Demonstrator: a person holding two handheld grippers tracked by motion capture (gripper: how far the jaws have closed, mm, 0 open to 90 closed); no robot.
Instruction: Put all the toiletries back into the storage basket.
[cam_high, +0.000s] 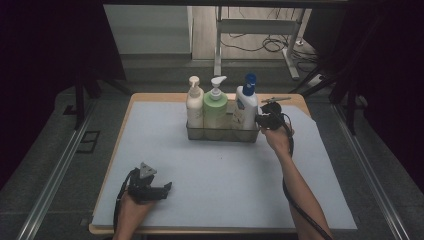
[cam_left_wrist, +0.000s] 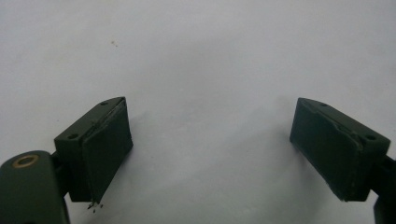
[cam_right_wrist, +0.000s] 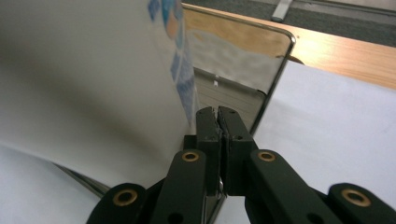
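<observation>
right gripper (cam_right_wrist: 218, 116): jaws are pinching the clear caddy (cam_high: 222, 134) end wall, white bottle (cam_right_wrist: 88, 84) just inside.
caddy: sitting far on desk (cam_high: 150, 97).
left gripper (cam_left_wrist: 208, 154): jaws are hanging spread over mat (cam_left_wrist: 201, 56).

Clear glossy plastic caddy (cam_right_wrist: 261, 70), matt pads

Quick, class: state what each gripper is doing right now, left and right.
Left gripper: open, nothing between its jaws, over the grey mat.
Right gripper: shut on the clear tray's wall, beside the white bottle.
</observation>
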